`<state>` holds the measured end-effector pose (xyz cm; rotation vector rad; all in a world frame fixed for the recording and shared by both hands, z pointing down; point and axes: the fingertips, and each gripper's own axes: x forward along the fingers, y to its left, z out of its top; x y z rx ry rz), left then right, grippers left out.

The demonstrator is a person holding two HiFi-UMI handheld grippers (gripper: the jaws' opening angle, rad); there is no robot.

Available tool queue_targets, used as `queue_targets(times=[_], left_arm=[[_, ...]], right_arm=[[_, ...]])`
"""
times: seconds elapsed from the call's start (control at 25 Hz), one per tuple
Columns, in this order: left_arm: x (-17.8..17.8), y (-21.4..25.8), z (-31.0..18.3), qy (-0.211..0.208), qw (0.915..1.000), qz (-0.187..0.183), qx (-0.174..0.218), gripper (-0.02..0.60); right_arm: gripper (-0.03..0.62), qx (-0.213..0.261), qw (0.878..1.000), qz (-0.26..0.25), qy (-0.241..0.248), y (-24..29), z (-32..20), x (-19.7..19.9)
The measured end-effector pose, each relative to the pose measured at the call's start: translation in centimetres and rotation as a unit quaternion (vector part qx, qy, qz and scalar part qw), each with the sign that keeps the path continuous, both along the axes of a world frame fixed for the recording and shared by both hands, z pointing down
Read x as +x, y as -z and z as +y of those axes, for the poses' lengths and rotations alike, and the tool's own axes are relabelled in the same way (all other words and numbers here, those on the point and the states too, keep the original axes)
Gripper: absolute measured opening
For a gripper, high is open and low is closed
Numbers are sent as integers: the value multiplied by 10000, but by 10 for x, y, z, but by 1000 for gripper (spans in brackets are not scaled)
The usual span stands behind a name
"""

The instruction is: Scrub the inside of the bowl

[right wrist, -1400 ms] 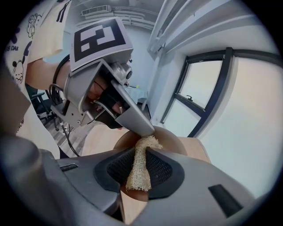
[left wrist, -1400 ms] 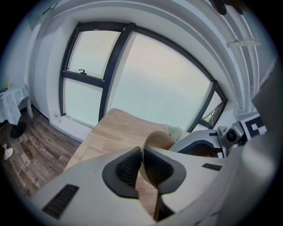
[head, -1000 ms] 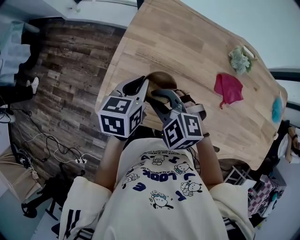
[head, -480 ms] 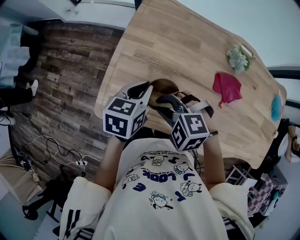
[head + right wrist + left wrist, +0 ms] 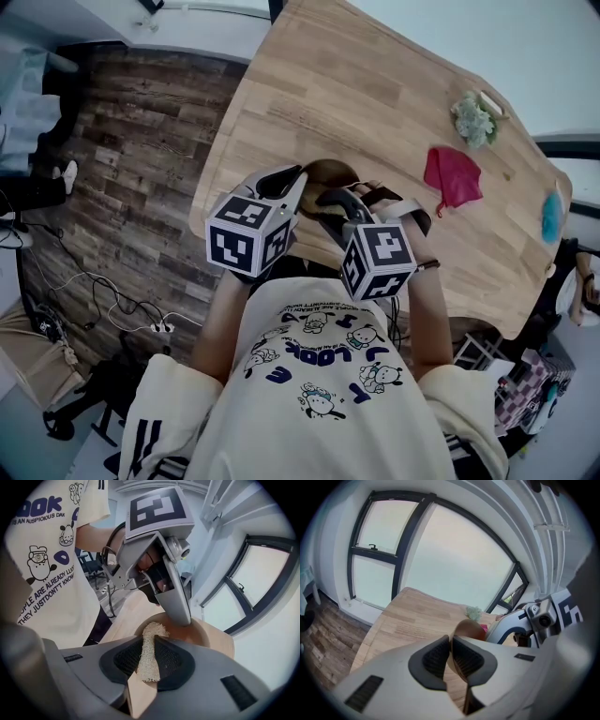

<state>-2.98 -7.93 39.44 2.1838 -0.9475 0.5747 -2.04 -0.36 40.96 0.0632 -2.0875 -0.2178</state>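
Right tongs (image 5: 148,659) clamped on loofah pad (image 5: 151,633), tip in wooden bowl (image 5: 213,638), left tongs (image 5: 184,619) on rim

Near edge of worktop (image 5: 375,84): bowl (image 5: 330,172), both tools crowded over it. Clamped on rim: left tool (image 5: 450,654), one jaw reaching inside bowl, just beyond scrub pad (image 5: 152,632) gripped by right tool (image 5: 149,654); little room between. Far stretch of worktop bare: open passage. Obstacles at right, well apart from bowl: pink cloth (image 5: 455,176), pale green clump (image 5: 475,118), blue item (image 5: 553,217) at edge.
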Motion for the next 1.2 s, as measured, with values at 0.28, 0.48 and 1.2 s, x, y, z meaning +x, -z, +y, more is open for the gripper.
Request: queue_targets(times=[0.28,0.48,1.2], left_arm=[[-9,1,-5,347,9993,148,-35,54],[-14,-4,-3,494,9985,215,-126,54],[-11,-9,-1,558,9979,209,-247,51]], right_arm=[[77,471,9973,-224,-512,-3,-18,-3],[77,870,9886,-525,-1107,6,-38,-4],[77,2425,9586,-277,-1467,29,-67,5]])
